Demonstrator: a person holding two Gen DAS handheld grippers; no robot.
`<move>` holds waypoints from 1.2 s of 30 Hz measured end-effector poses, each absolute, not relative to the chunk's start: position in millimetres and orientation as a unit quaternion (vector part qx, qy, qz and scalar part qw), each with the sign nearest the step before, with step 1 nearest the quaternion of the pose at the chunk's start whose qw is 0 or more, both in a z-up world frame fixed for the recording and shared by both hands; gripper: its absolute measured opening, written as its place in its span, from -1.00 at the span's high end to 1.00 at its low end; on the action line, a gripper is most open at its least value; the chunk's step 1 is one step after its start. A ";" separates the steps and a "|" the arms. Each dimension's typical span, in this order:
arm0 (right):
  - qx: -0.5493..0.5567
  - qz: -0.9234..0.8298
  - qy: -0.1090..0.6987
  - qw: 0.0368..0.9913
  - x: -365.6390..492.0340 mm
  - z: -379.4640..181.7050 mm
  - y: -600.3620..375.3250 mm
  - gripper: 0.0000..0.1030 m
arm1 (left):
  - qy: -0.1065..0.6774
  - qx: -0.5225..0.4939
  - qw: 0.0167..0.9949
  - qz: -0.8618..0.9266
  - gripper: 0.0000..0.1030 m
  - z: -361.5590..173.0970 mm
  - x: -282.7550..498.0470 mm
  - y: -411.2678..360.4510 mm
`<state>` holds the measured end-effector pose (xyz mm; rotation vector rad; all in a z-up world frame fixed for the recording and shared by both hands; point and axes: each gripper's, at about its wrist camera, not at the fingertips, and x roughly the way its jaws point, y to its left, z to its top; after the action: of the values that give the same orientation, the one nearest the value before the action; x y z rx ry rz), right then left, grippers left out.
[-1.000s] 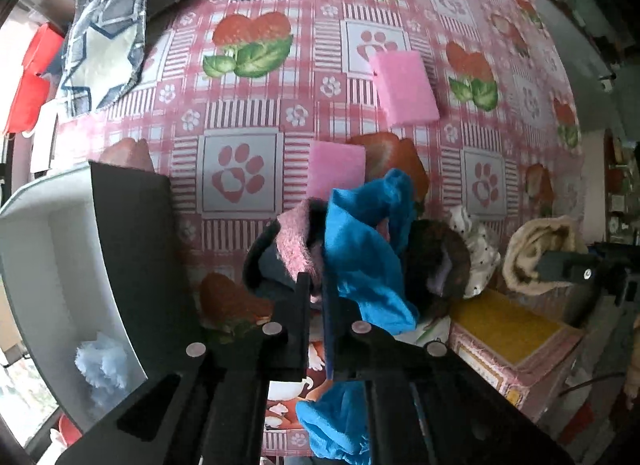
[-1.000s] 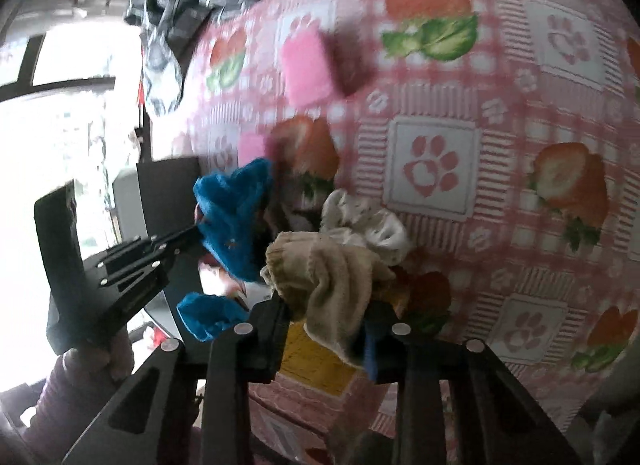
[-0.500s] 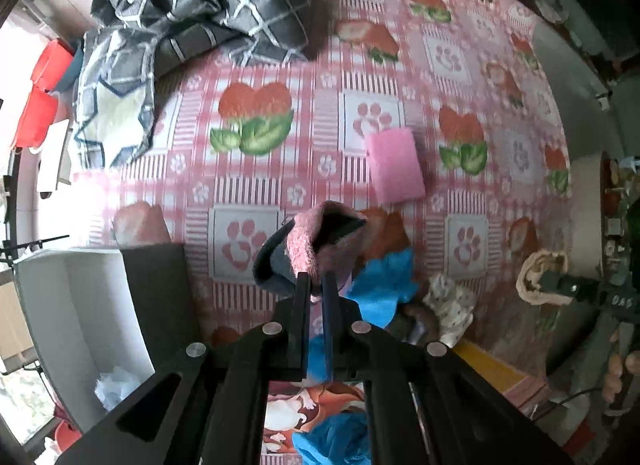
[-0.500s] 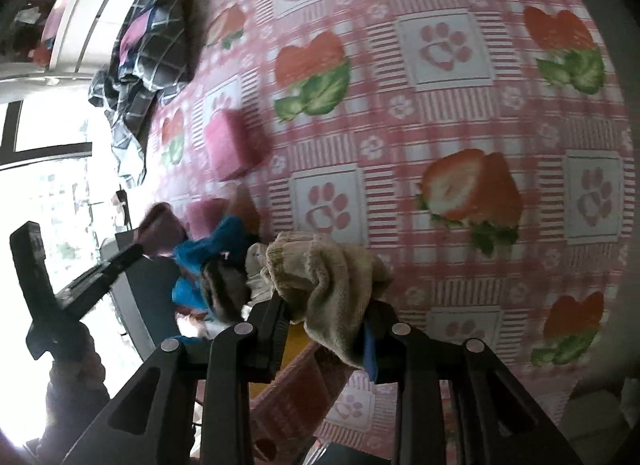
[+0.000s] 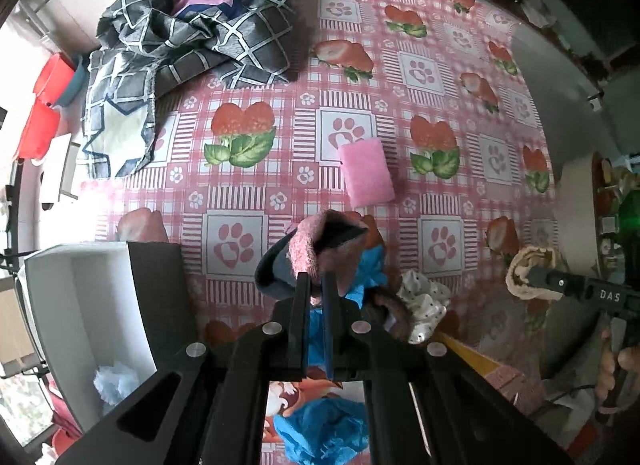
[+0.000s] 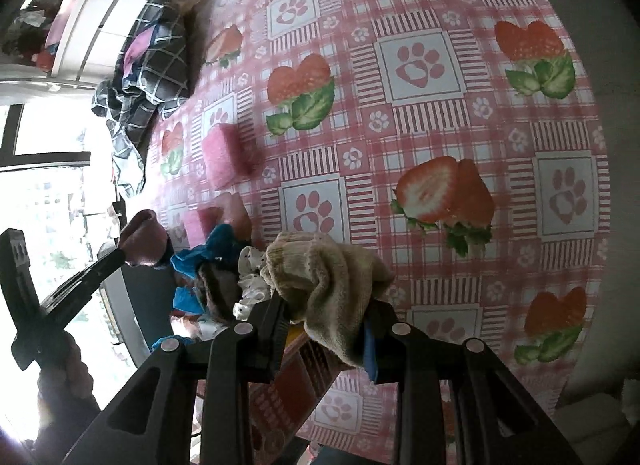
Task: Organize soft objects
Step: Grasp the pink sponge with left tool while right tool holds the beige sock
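Observation:
My left gripper [image 5: 315, 280] points down and is shut on a pink-and-grey sock [image 5: 320, 243], held above the strawberry tablecloth [image 5: 240, 233]. Below it lies a small pile: a blue cloth [image 5: 370, 269], a brown sock [image 5: 394, 311] and a white dotted sock [image 5: 424, 301]. My right gripper [image 6: 324, 309] is shut on a beige sock [image 6: 332, 281], held off to the pile's right. The same beige sock [image 5: 530, 261] shows at the right edge of the left wrist view. A pink sponge [image 5: 366, 171] lies flat farther back, and a second pink sponge [image 6: 198, 225] lies behind the pile.
A white box [image 5: 60, 305] with a dark inner wall stands at the left, a pale blue fluffy thing [image 5: 114, 383] inside it. A checked grey cloth [image 5: 188, 37] is heaped at the far left. A yellow-topped carton [image 5: 472, 357] sits under the pile. More blue cloth [image 5: 324, 429] lies below.
My left gripper rose, lifting the pink-and-grey sock off the pile; the blue cloth stayed down. My right gripper carried the beige sock sideways, away from the pile.

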<state>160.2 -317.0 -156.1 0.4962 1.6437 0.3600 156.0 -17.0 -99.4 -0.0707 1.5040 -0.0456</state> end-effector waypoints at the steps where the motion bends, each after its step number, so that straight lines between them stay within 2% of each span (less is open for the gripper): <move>1: 0.217 0.158 0.720 0.640 159.2 -154.7 -317.0 0.38 | 0.682 -0.031 0.730 -0.019 0.89 -97.7 153.8 -17.5; 25: 0.163 0.214 0.683 0.679 141.0 -87.9 -259.4 0.38 | 0.641 -0.040 0.766 0.016 0.89 -55.2 90.4 7.5; 36: 0.141 0.194 0.669 0.704 105.3 -62.1 -210.9 0.38 | 0.617 -0.026 0.786 -0.018 0.89 -38.9 65.3 39.0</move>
<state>105.3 -210.9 -62.1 0.3134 1.4869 0.4307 65.3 39.0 -38.9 -0.0571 1.3312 -0.0395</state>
